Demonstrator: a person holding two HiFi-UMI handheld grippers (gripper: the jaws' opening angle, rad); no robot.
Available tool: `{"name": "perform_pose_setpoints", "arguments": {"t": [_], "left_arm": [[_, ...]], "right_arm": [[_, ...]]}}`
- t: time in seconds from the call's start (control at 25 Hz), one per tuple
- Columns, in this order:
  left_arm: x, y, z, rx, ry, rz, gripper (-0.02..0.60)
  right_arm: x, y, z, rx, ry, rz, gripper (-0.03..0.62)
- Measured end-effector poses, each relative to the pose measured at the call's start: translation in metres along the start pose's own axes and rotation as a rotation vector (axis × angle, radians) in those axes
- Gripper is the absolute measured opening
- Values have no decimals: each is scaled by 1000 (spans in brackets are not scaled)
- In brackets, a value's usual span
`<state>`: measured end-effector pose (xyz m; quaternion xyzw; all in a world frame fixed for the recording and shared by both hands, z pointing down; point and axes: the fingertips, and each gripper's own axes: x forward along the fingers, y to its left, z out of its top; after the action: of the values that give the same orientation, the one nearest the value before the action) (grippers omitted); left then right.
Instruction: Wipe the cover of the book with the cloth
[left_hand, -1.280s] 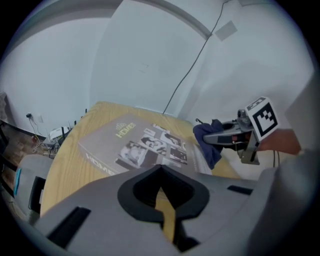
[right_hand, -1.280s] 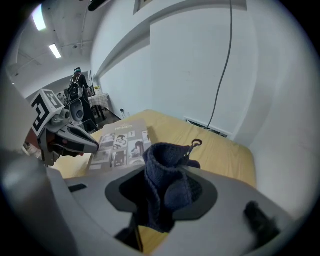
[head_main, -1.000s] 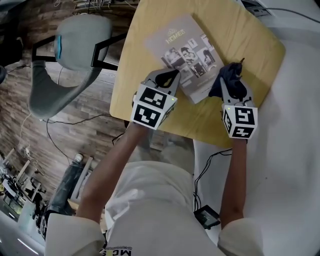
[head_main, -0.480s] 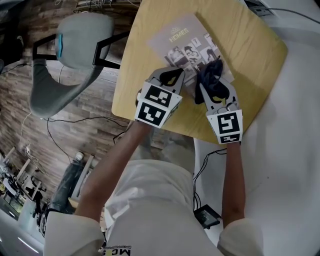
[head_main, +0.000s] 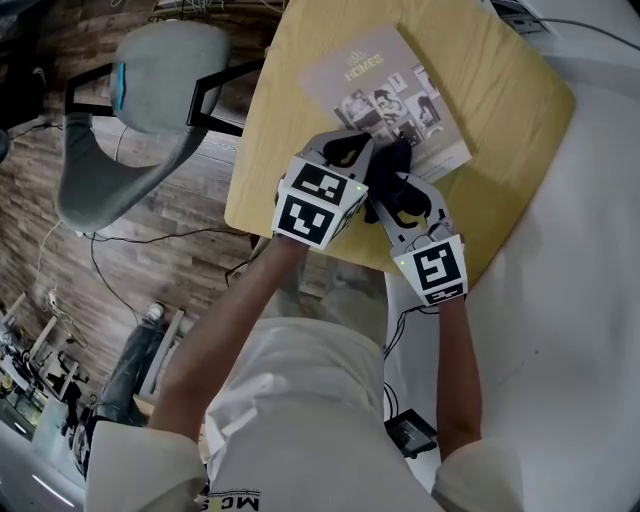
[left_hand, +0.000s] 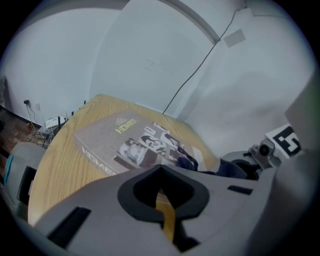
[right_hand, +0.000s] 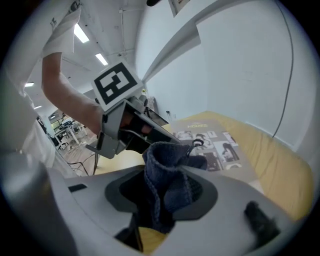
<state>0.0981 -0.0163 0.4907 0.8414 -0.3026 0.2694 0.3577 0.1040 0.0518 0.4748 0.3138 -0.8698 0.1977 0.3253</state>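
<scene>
The book lies flat, cover up, on the yellow tabletop, near its middle. The right gripper is positioned at the book's near edge. Its fingers are clamped on the dark blue cloth, which bunches up between them and projects forward onto the near part of the cover. The left gripper sits just beside the right gripper, at the book's near-left edge. Its fingers are brought together with nothing between them; only a narrow slit shows the tabletop below. In the left gripper view, the cloth rests on the cover's near-right area, just ahead of the right gripper.
</scene>
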Motion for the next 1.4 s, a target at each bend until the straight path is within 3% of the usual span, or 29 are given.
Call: {"name": "perform_pose_setpoints", "arguments": {"t": [0.12, 0.24, 0.48, 1.04, 1.4], "left_arm": [[-4, 0, 1, -15, 11, -40, 9], [-13, 8, 10, -11, -14, -31, 9], [-20, 30, 29, 43, -52, 35, 9], [-13, 51, 35, 64, -68, 87, 9], [-12, 54, 32, 50, -84, 91, 8]], "right_arm": [[-6, 14, 10, -50, -27, 43, 155], [-16, 9, 20, -58, -48, 44, 155], [-27, -39, 34, -40, -74, -53, 153], [-19, -140, 42, -261, 31, -70, 153], [18, -142, 37, -328, 79, -50, 154]]}}
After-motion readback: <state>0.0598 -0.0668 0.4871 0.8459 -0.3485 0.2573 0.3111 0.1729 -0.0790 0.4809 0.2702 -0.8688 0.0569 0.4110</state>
